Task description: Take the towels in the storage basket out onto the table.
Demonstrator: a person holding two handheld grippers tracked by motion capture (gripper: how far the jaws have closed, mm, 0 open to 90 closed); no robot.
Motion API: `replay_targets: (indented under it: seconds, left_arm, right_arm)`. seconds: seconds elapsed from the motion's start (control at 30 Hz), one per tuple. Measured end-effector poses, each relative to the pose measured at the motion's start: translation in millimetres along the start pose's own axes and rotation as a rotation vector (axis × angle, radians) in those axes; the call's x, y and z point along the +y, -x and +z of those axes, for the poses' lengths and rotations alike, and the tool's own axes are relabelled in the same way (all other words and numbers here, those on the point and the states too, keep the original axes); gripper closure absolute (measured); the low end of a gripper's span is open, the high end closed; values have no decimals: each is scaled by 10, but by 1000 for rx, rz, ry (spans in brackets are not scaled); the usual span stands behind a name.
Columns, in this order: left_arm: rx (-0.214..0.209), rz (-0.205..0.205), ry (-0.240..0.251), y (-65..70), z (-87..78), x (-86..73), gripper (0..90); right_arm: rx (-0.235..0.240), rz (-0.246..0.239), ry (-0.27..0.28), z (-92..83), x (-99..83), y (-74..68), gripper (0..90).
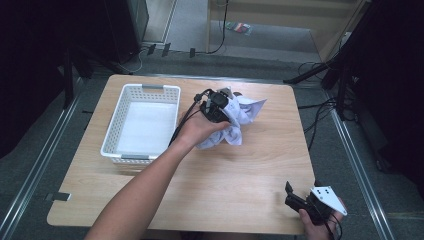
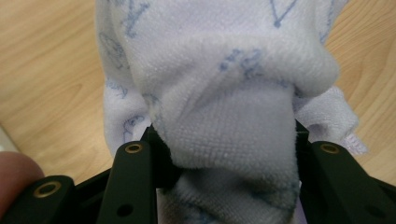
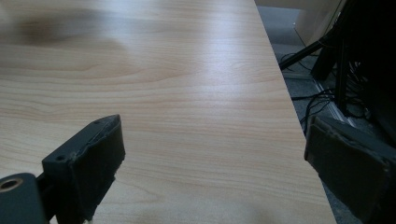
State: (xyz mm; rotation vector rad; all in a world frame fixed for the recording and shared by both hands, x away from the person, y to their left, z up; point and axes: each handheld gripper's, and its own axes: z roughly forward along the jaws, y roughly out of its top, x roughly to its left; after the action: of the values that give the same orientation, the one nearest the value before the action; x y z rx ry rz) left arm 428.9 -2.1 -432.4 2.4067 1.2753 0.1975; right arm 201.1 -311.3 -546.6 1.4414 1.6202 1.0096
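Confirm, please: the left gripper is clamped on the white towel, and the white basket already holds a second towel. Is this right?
Not quite. The high view shows the white basket holding nothing. The rest stands: the left gripper is clamped on the white towel, as the left gripper view shows.

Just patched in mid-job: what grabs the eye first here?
The crumpled white towel with blue print at the wooden table's middle, clamped in the left gripper. Left of it sits a white perforated plastic basket; the right gripper rests open at the near right corner.
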Motion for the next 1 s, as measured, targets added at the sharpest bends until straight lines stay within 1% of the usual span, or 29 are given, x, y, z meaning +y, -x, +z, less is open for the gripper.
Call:
replay_targets:
  seconds: [0.03,0.07,0.13,0.17,0.2,0.23,0.27,0.3,0.33,0.37,0.4,0.43,0.47,0.5,0.53,0.57,0.6,0.63,0.67,0.7,0.73,0.77,0.8,0.83,0.87,0.9,0.93,0.97,1.0]
  left_arm:
    - [-3,-8,-8,-10,107,-43,535]
    - [-5,-9,-21,-21,154,-63,532]
    - [-16,-27,-27,-34,246,-108,520]
    - [-23,-30,-34,-46,282,-128,511]
    - [-33,-35,-31,-53,316,-150,499]
    - [-33,-35,-31,-53,316,-150,475]
    - [-56,-46,-18,-69,360,-188,449]
    - [-69,-58,-11,-76,372,-205,427]
    - [-75,-71,10,-77,386,-223,403]
    - [-75,-71,10,-77,386,-223,360]
    - [-83,-88,0,-83,391,-240,290]
    - [-83,-88,0,-83,391,-240,204]
    - [-73,-100,-18,-64,381,-240,126]
    - [-87,-105,-11,-56,365,-244,96]
    - [-84,-110,-11,-53,349,-246,63]
    - [-84,-110,-11,-53,349,-246,0]
    - [-75,-113,20,-46,296,-249,0]
    - [-80,-109,17,-47,260,-251,0]
    - [-80,-111,32,-41,234,-255,0]
    - [-74,-96,39,-33,197,-264,0]
    - [-74,-96,39,-33,197,-264,0]
    - [-63,-82,48,-26,159,-275,0]
    - [-66,-78,61,-28,121,-289,0]
    - [-97,-86,80,-48,43,-322,0]
    - [-103,-89,92,-61,6,-340,0]
    - [-103,-89,92,-61,6,-340,0]
    - [-101,-80,115,-81,-71,-378,0]
    - [-89,-81,120,-90,-107,-397,0]
    - [-78,-73,126,-111,-140,-416,0]
  right_arm:
    - [-1,0,0,-1,-1,1,50]
    - [-1,-1,0,-1,-1,2,50]
    - [-1,1,-1,-1,0,0,51]
    - [-1,0,-1,-1,0,0,51]
    - [-1,-1,-1,-1,0,1,50]
    - [0,0,0,-1,-1,2,51]
    - [0,0,1,-2,-1,2,51]
    - [0,-1,0,-2,-1,2,51]
    - [-1,-1,0,-2,-1,1,51]
    - [-1,0,-1,-1,0,0,51]
    - [-1,0,-1,-1,0,1,51]
    - [0,0,-1,-1,0,1,51]
    - [-1,0,-1,-1,0,1,51]
    - [-1,0,-1,-1,-1,1,51]
    - [0,0,-1,-1,0,1,51]
    - [0,0,-1,-1,0,1,51]
    - [0,0,-1,-1,0,2,51]
    - [0,0,-1,0,0,2,51]
    - [0,-1,-1,-1,0,2,51]
    - [0,0,-1,-1,0,2,50]
    - [0,0,-1,-1,0,2,50]
    - [0,-1,-2,-1,0,3,51]
    - [0,-1,-2,0,0,3,51]
    - [0,-1,-1,0,0,2,51]
    - [1,-3,-1,1,0,3,51]
    - [1,0,-3,0,0,1,51]
    - [0,0,-3,0,0,1,51]
    - [0,0,-3,1,0,1,51]
    - [0,-3,-1,3,0,2,51]
